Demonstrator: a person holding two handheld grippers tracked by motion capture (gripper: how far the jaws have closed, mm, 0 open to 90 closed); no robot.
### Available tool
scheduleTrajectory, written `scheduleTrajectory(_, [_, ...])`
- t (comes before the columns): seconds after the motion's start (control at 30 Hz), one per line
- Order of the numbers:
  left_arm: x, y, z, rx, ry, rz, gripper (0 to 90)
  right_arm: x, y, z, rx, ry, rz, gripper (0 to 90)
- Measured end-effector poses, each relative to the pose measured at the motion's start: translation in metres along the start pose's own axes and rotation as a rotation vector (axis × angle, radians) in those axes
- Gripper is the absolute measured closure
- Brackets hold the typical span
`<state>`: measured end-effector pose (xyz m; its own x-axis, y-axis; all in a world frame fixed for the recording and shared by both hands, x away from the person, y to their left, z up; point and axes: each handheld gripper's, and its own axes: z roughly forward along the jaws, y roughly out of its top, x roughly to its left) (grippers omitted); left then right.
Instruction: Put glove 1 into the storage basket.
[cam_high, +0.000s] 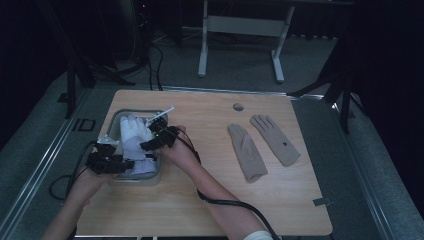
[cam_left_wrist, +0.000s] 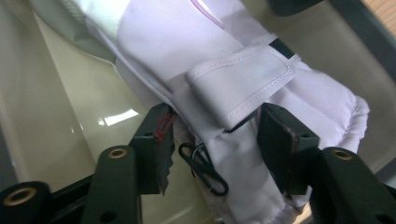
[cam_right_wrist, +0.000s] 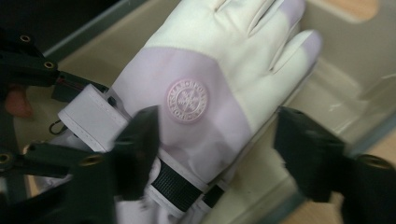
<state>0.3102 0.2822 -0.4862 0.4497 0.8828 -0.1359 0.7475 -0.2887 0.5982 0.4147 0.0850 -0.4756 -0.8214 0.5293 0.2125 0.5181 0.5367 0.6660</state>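
White and lilac ski glove (cam_high: 135, 137): lies in a grey plastic bin (cam_high: 114, 120) at the left of the wooden table (cam_high: 210, 200), fingers toward the far side, cuff toward the near side; a round embossed badge (cam_right_wrist: 187, 100) sits on the back of it, a black elastic band (cam_right_wrist: 175, 186) crosses the wrist, and a fabric strap tab (cam_left_wrist: 238, 81) folds over the cuff. Black wire clip (cam_left_wrist: 203, 168): hangs at the cuff edge. Left hand-held gripper (cam_left_wrist: 212, 135): at the near left of the bin, jaws apart on either side of the cuff and strap tab, pads not pressing the fabric. Right hand-held gripper (cam_right_wrist: 217, 140): over the right side of the bin, jaws spread wide above the back of the glove, nothing clamped; the left hand-held gripper's jaws show beyond it at the cuff. Pair of beige knit gloves (cam_high: 262, 142): laid flat on the right half of the table, side by side, well apart from the bin. Round grommet (cam_high: 238, 107): set in the table near its far edge.
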Motion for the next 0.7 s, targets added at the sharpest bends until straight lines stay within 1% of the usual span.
scheduleTrajectory(0.03, [-0.001, 0.0, -0.002, -0.01, 0.006, 0.006, 45.6, -0.001, 0.0, -0.004, -0.008, 0.002, 0.002, 23.2])
scheduleTrajectory(0.07, [-0.002, 0.0, -0.005, -0.018, 0.015, 0.012, 45.6, -0.002, -0.001, -0.007, -0.021, 0.008, -0.008, 17.3])
scheduleTrajectory(0.1, [-0.003, 0.0, -0.007, -0.031, 0.019, 0.012, 45.4, -0.002, -0.002, -0.011, -0.027, 0.019, -0.023, 15.0])
scheduleTrajectory(0.13, [-0.004, 0.001, -0.01, -0.037, 0.024, 0.013, 45.3, -0.003, -0.003, -0.015, -0.034, 0.025, -0.027, 15.6])
scheduleTrajectory(0.17, [-0.005, 0.002, -0.013, -0.045, 0.043, 0.018, 44.5, -0.004, -0.003, -0.019, -0.04, 0.023, -0.03, 15.5])
scheduleTrajectory(0.2, [-0.005, 0.002, -0.015, -0.056, 0.047, 0.021, 44.4, -0.003, -0.004, -0.022, -0.037, 0.024, -0.041, 14.2])
scheduleTrajectory(0.27, [-0.008, 0.004, -0.019, -0.077, 0.034, 0.018, 44.5, -0.004, -0.006, -0.029, -0.046, 0.03, -0.045, 14.2])
scheduleTrajectory(0.3, [-0.008, 0.004, -0.019, -0.077, 0.034, 0.018, 44.5, -0.004, -0.006, -0.029, -0.046, 0.03, -0.045, 14.2])
scheduleTrajectory(0.37, [-0.018, 0.007, -0.021, -0.097, 0.016, 0.036, 44.6, -0.006, -0.009, -0.035, -0.057, 0.022, -0.05, 14.3])
scheduleTrajectory(0.4, [-0.018, 0.007, -0.021, -0.097, 0.016, 0.036, 45.1, -0.006, -0.009, -0.035, -0.057, 0.022, -0.05, 14.3])
scheduleTrajectory(0.43, [-0.021, 0.009, -0.021, -0.105, 0.009, 0.044, 45.3, -0.009, -0.012, -0.043, -0.067, 0.021, -0.05, 14.3])
scheduleTrajectory(0.47, [-0.029, 0.011, -0.021, -0.119, -0.009, 0.056, 45.6, -0.01, -0.014, -0.046, -0.068, 0.018, -0.051, 14.5])
scheduleTrajectory(0.5, [-0.033, 0.013, -0.02, -0.126, -0.016, 0.06, 45.9, -0.011, -0.015, -0.048, -0.07, 0.018, -0.055, 14.5])
scheduleTrajectory(0.57, [-0.041, 0.016, -0.019, -0.137, -0.035, 0.069, 46.2, -0.012, -0.017, -0.053, -0.075, 0.015, -0.058, 14.5])
scheduleTrajectory(0.6, [-0.041, 0.016, -0.019, -0.137, -0.035, 0.069, 46.2, -0.012, -0.017, -0.053, -0.075, 0.015, -0.058, 14.5])
scheduleTrajectory(0.63, [-0.047, 0.019, -0.018, -0.147, -0.05, 0.081, 46.3, -0.013, -0.02, -0.06, -0.074, 0.009, -0.065, 14.5])
scheduleTrajectory(0.67, [-0.047, 0.019, -0.018, -0.147, -0.05, 0.081, 46.4, -0.013, -0.02, -0.06, -0.074, 0.009, -0.065, 14.5])
scheduleTrajectory(0.7, [-0.053, 0.022, -0.018, -0.16, -0.064, 0.085, 46.4, -0.014, -0.023, -0.065, -0.079, 0.006, -0.072, 14.5])
